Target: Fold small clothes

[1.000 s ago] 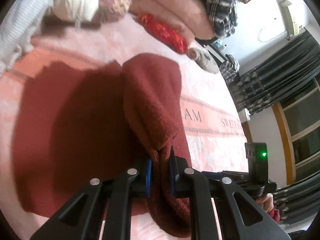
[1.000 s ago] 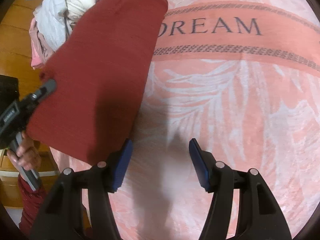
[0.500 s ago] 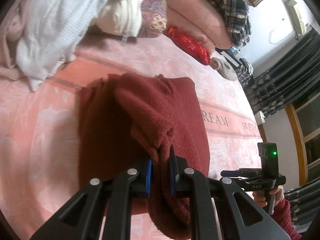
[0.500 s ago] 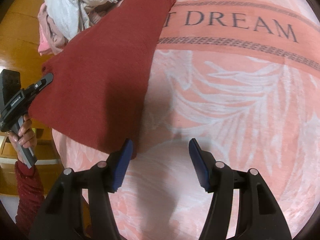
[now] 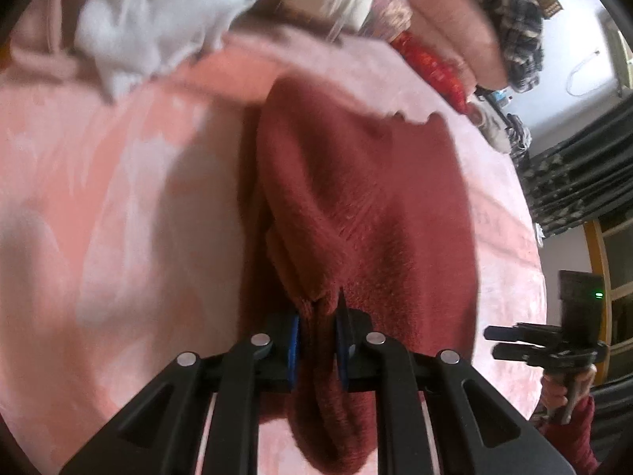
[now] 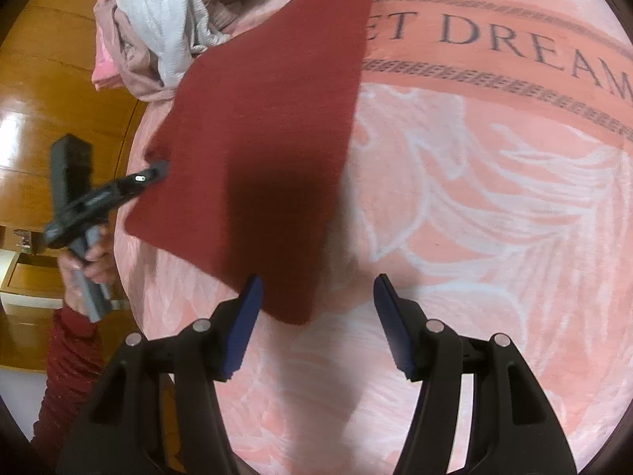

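Note:
A dark red knitted garment (image 5: 364, 213) lies folded on the pink bedspread (image 5: 118, 217). My left gripper (image 5: 317, 346) is shut on a bunched edge of it, and the cloth hangs down between the fingers. In the right wrist view the same garment (image 6: 269, 118) lies as a flat slanted panel, with the left gripper (image 6: 158, 168) at its left corner. My right gripper (image 6: 316, 320) is open and empty, just above the garment's near corner. It also shows in the left wrist view (image 5: 546, 346), off to the right of the garment.
A heap of white and pink clothes (image 6: 158, 27) lies at the bed's far left edge, by the wooden floor (image 6: 51, 79). Folded blankets, a red patterned item (image 5: 431, 67) and a plaid cloth (image 5: 510, 31) are stacked at the head. The bedspread band reads "DREAM" (image 6: 514, 43).
My left gripper has moved with the garment's edge towards the clothes heap, so the cloth lies flatter. The right gripper stayed open and now sits over the garment's near corner.

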A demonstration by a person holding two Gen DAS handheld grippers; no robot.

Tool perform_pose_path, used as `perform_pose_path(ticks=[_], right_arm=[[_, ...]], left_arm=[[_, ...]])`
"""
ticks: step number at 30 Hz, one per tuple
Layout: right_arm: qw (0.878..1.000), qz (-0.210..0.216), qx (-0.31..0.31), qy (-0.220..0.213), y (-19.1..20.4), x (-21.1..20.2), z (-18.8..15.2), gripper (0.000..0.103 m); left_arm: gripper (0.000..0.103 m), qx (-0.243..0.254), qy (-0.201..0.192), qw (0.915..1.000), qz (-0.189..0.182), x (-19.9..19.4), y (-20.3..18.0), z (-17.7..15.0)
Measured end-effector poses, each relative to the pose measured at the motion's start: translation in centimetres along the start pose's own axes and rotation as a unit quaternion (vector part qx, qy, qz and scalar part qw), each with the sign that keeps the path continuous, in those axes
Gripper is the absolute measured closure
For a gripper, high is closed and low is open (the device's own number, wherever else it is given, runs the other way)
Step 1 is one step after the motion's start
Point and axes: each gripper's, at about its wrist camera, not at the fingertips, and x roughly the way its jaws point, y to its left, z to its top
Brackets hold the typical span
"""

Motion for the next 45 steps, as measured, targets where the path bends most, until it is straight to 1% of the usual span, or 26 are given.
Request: perform_pose_path(ticks=[2, 5, 6, 9, 10, 12, 13, 14, 15, 16, 17, 18, 20, 23, 25, 26, 29, 31, 33, 35, 37, 38, 39, 40, 42, 45], right_arm=[[1.000, 0.002, -0.002, 0.003, 0.5, 0.3, 0.0, 0.044], [1.000, 0.005, -0.004, 0.006, 1.1, 0.9, 0.2, 0.039], [1.000, 0.005, -0.004, 0.006, 1.2, 1.1, 0.2, 0.037], [1.000, 0.010, 0.000, 0.014, 1.4, 2.1, 0.2, 0.037], [1.000, 0.010, 0.001, 0.017, 1.6, 2.6, 0.4, 0.037], [1.000, 0.010, 0.002, 0.026, 1.8, 3.6, 0.3, 0.040], [0.999, 0.014, 0.004, 0.031, 1.8, 4.1, 0.2, 0.048], [0.999, 0.016, 0.008, 0.033, 1.5, 4.1, -0.1, 0.053], [0.999, 0.010, 0.013, 0.033, 1.5, 4.4, 0.0, 0.064], [0.999, 0.004, 0.016, 0.031, 1.3, 4.5, -0.1, 0.077], [0.999, 0.003, 0.017, 0.030, 1.2, 4.3, -0.1, 0.079], [0.999, 0.011, 0.020, 0.027, 1.1, 3.9, -0.2, 0.082], [1.000, 0.024, 0.009, 0.013, 1.2, 2.4, -0.5, 0.085], [1.000, 0.029, -0.002, -0.002, 1.1, 0.6, -1.3, 0.087], [1.000, 0.023, 0.000, 0.007, 0.9, 1.0, -1.7, 0.087], [1.000, 0.009, -0.002, 0.022, 0.8, 2.3, -2.0, 0.087], [0.999, -0.006, 0.012, 0.039, 0.3, 5.0, -2.0, 0.087], [0.999, -0.006, 0.011, 0.036, 0.2, 5.3, -2.0, 0.086], [0.999, -0.019, -0.010, 0.036, 0.8, 5.1, -1.9, 0.083], [0.998, -0.027, -0.038, 0.036, 1.7, 4.6, -1.5, 0.074], [0.997, -0.026, -0.057, 0.039, 2.2, 3.9, -1.1, 0.062], [0.997, -0.028, -0.067, 0.035, 2.4, 3.2, -0.7, 0.057], [0.997, -0.031, -0.073, 0.023, 2.5, 2.3, -0.2, 0.048], [0.997, -0.033, -0.073, 0.011, 2.4, 1.4, 0.6, 0.043], [0.998, -0.029, -0.057, -0.014, 1.4, -0.3, 3.0, 0.043], [0.999, -0.024, -0.026, -0.041, 0.1, -1.5, 7.0, 0.044]], left_arm=[[0.086, -0.005, -0.004, 1.0000, 0.000, 0.6, 0.2, -0.3], [0.082, -0.016, -0.009, 0.9998, -0.009, 0.2, 0.4, -0.5], [0.076, -0.020, -0.011, 0.9997, -0.010, -0.3, 0.5, -0.7], [0.062, -0.019, -0.013, 0.9997, -0.011, -1.6, 0.4, -1.8], [0.060, -0.015, -0.014, 0.9997, -0.017, -2.2, 0.3, -2.6], [0.059, -0.009, -0.014, 0.9996, -0.025, -2.9, 0.1, -3.9], [0.059, -0.008, -0.012, 0.9996, -0.026, -3.0, -0.1, -4.2], [0.060, -0.008, -0.009, 0.9997, -0.022, -2.9, -0.1, -4.7], [0.062, -0.007, -0.004, 0.9998, -0.017, -2.7, -0.2, -4.9], [0.069, -0.006, -0.002, 0.9999, -0.015, -2.6, -0.2, -5.0], [0.083, -0.006, 0.001, 0.9999, -0.011, -2.3, -0.3, -4.9], [0.085, -0.008, 0.003, 0.9999, -0.012, -2.2, -0.4, -4.8], [0.088, -0.004, -0.001, 0.9998, -0.018, -2.5, -0.8, -4.8], [0.089, 0.016, 0.008, 0.9998, -0.002, -2.3, -1.5, -5.1], [0.090, 0.022, 0.021, 0.9994, 0.015, -1.4, -1.2, -5.6], [0.090, 0.020, 0.027, 0.9993, 0.019, -1.0, -0.8, -5.8], [0.090, 0.004, 0.037, 0.9992, 0.011, 0.3, 0.5, -6.3], [0.089, -0.003, 0.038, 0.9993, 0.004, 0.4, 0.8, -6.1], [0.089, 0.003, 0.042, 0.9991, 0.006, 0.4, 0.5, -6.0], [0.080, 0.012, 0.047, 0.9988, 0.004, -0.1, 0.1, -5.8], [0.073, 0.014, 0.040, 0.9990, -0.012, -1.5, 0.0, -5.4], [0.063, 0.013, 0.030, 0.9993, -0.019, -2.3, 0.1, -4.9], [0.053, 0.011, 0.014, 0.9994, -0.031, -3.3, 0.2, -4.2], [0.050, 0.007, 0.003, 0.9994, -0.035, -3.9, 0.4, -3.5], [0.049, -0.003, -0.013, 0.9992, -0.037, -4.5, 0.7, -1.7], [0.049, -0.024, -0.025, 0.9986, -0.039, -3.4, 0.7, 2.5]])
